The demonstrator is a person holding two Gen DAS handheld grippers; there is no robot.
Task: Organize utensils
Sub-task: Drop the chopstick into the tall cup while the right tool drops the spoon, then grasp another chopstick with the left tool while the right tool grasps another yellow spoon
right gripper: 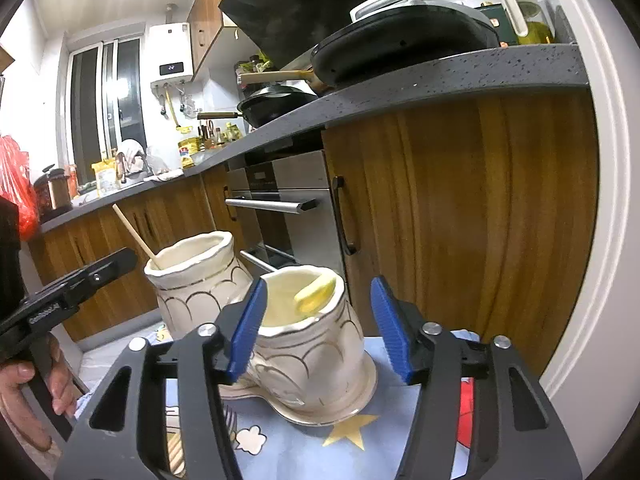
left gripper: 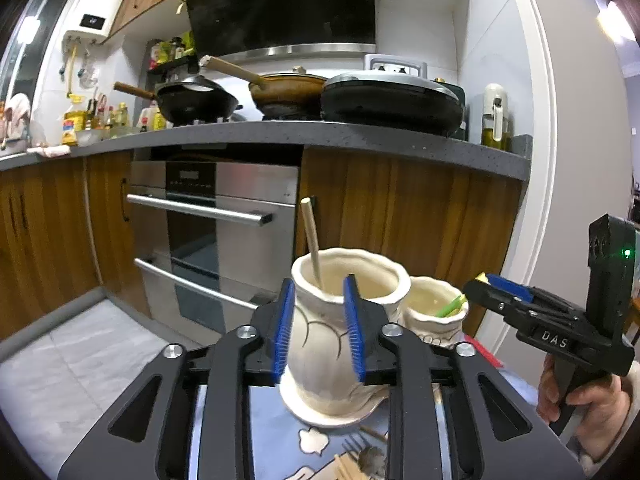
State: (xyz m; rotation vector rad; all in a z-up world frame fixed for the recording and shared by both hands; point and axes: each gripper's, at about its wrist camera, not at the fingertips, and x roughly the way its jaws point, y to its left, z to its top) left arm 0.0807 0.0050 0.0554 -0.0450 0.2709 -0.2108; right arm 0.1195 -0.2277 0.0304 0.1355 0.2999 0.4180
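Two cream ceramic holders stand side by side on a blue patterned cloth [right gripper: 288, 436]: the tall holder [left gripper: 340, 320] contains a wooden stick [left gripper: 311, 236], and the short holder [right gripper: 316, 340] contains a yellow-green utensil [right gripper: 316, 294]. The left gripper [left gripper: 320, 328] is released, its blue pads just in front of the tall holder. The right gripper [right gripper: 320, 332] gapes wide around the short holder, not pressing it.

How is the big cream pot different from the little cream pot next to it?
The big pot stands taller than the little pot. The big pot holds a plain wooden stick; the little pot holds something yellow-green. The left gripper faces the big pot, the right gripper the little one. Both are cream with thin curved lines.
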